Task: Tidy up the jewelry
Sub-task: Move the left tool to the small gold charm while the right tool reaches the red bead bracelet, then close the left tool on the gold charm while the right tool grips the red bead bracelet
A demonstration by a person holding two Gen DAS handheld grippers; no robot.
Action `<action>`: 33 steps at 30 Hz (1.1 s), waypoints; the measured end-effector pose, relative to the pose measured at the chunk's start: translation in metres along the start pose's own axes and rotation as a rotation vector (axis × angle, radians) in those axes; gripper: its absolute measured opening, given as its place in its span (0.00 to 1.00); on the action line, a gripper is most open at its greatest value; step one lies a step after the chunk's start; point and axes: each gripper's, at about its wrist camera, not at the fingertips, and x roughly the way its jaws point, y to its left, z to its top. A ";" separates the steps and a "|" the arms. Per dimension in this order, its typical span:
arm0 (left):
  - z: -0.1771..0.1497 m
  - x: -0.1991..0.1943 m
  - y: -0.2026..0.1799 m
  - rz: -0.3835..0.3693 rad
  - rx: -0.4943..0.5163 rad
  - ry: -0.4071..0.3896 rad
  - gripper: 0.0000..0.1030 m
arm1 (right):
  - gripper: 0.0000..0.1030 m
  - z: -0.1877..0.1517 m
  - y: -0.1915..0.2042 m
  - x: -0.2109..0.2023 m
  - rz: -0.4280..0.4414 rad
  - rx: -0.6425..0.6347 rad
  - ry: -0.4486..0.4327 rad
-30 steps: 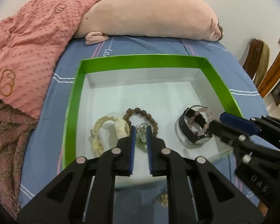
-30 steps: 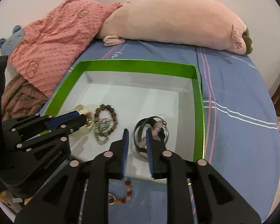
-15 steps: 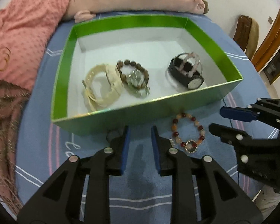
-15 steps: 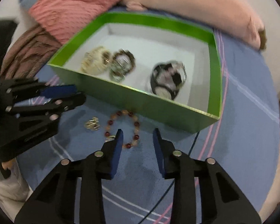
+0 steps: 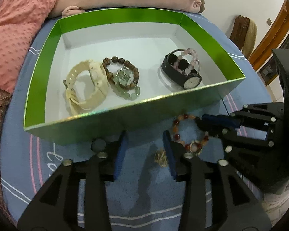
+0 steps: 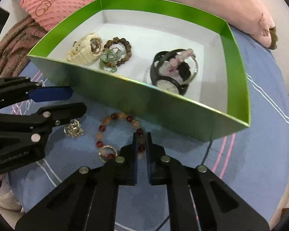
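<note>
Pinching the red bead bracelet [image 6: 119, 134] on the bed, right tool [image 6: 141, 140] sits narrow around its near-right beads. The green box [image 6: 183, 111] is just beyond. Left tool [image 5: 144, 144] gapes wide beside a small gold charm [image 5: 160, 156].

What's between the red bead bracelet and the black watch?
The green box's near wall stands between them. In the right wrist view, the red bead bracelet lies outside on the blue sheet, and the black watch sits inside.
</note>
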 end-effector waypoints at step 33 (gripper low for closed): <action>-0.019 0.008 -0.014 0.006 0.073 0.032 0.28 | 0.07 -0.005 -0.010 -0.013 0.087 0.067 -0.068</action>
